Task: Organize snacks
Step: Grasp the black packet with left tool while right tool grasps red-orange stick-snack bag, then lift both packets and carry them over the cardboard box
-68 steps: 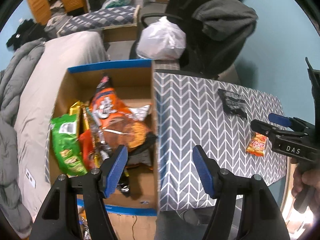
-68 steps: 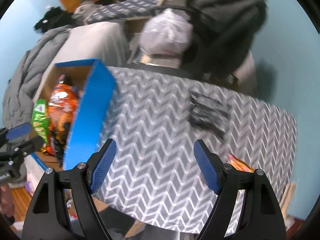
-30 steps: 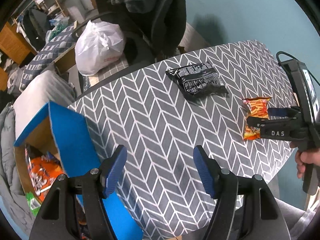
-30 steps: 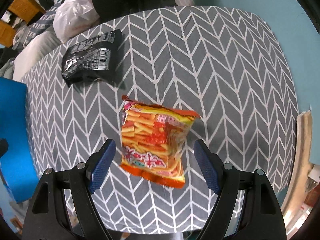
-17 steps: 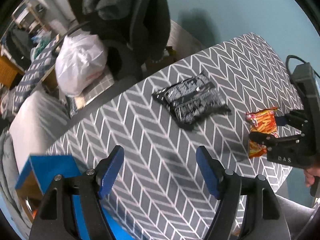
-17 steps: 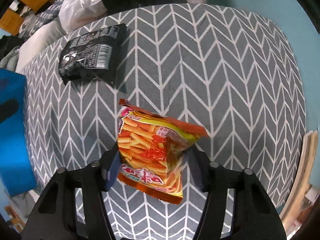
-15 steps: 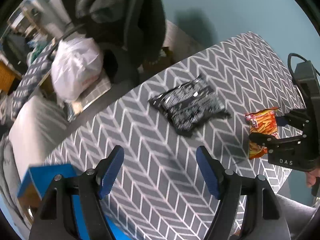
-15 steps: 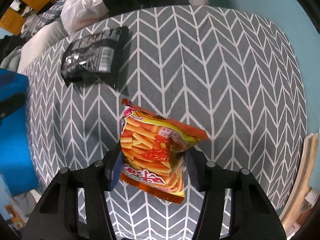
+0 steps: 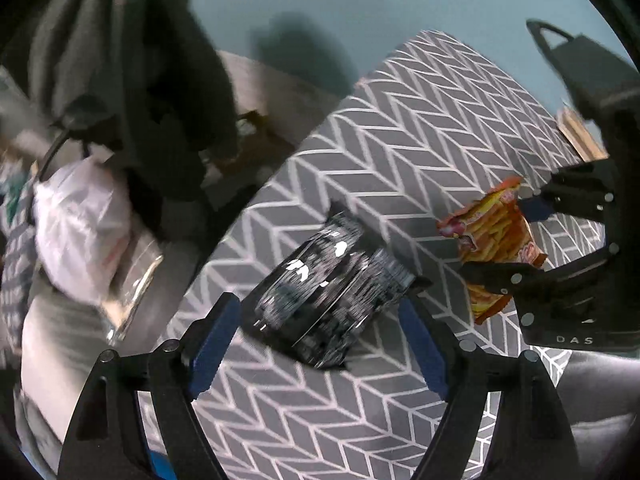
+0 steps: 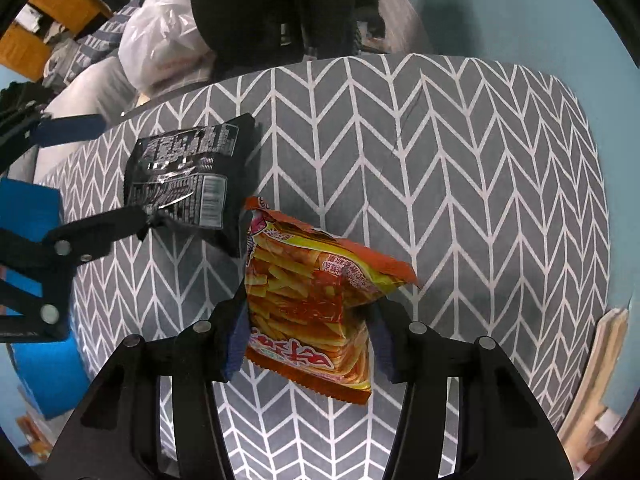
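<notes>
My right gripper (image 10: 308,330) is shut on an orange and yellow snack bag (image 10: 316,292), holding it just above the grey chevron table (image 10: 460,160); the bag shows in the left wrist view (image 9: 496,240) too. A black snack bag (image 9: 332,292) lies on the table between the open fingers of my left gripper (image 9: 320,340), which straddles it. The black bag (image 10: 188,176) also shows in the right wrist view, with the left gripper's fingers (image 10: 100,232) at its two ends.
A blue-edged cardboard box (image 10: 32,264) stands at the table's left end. A white plastic bag (image 9: 80,232) and a dark chair draped with clothes (image 9: 132,60) stand beyond the far edge. A teal wall (image 9: 360,8) is behind.
My left gripper moved forward and down over the black bag, which now sits between its fingers. My right gripper closed tighter on the orange bag and lifted it slightly.
</notes>
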Tool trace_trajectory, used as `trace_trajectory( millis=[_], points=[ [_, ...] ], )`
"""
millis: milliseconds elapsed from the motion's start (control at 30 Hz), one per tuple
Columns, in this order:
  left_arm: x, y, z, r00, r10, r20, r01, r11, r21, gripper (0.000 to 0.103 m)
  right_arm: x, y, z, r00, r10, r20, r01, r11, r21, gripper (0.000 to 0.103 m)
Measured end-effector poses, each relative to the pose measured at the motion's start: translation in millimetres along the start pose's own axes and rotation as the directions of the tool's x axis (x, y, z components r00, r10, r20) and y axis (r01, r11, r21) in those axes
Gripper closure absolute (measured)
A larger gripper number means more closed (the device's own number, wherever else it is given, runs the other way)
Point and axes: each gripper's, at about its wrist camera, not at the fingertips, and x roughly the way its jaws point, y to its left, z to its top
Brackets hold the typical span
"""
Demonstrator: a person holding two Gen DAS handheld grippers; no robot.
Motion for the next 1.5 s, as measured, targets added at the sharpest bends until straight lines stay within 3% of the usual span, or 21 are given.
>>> trace_trajectory(
  millis=[267, 633, 700, 867, 1167, 1500],
  points=[
    [30.0, -8.7, 10.2, 0.997, -0.009, -0.071, 0.017, 0.994, 0.109, 0.018, 1.0, -10.6, -8.8, 1.000, 0.006, 0.003, -0.006, 0.998, 0.064, 0.052],
    [52.1, -7.9, 11.4, 0.996, -0.026, -0.087, 0.032, 0.997, 0.071, 0.014, -9.4, -17.2, -30.3, 1.000, 0.007, -0.001, -0.007, 0.998, 0.061, 0.052],
    [54.9, -3.7, 9.2, 0.996, -0.028, -0.081, 0.032, 0.998, 0.052, 0.015, -10.2, -16.0, -28.7, 1.000, 0.008, 0.001, -0.008, 0.998, 0.056, 0.052],
    [50.5, 2.2, 5.0, 0.999, -0.010, -0.054, 0.010, 1.000, 0.005, 0.033, -8.6, -10.5, -21.9, 1.000, 0.008, 0.005, -0.008, 0.999, 0.041, 0.052],
    [37.6, -3.9, -18.8, 0.999, 0.013, -0.031, -0.017, 0.992, -0.124, 0.038, -14.3, -8.8, -20.8, 1.000, 0.007, 0.022, -0.008, 0.999, 0.036, 0.052],
    [5.8, -7.0, -52.6, 1.000, -0.001, 0.007, 0.003, 0.943, -0.332, 0.038, -27.0, -3.4, -30.0, 0.999, -0.003, 0.045, 0.003, 1.000, 0.001, 0.052]
  ],
)
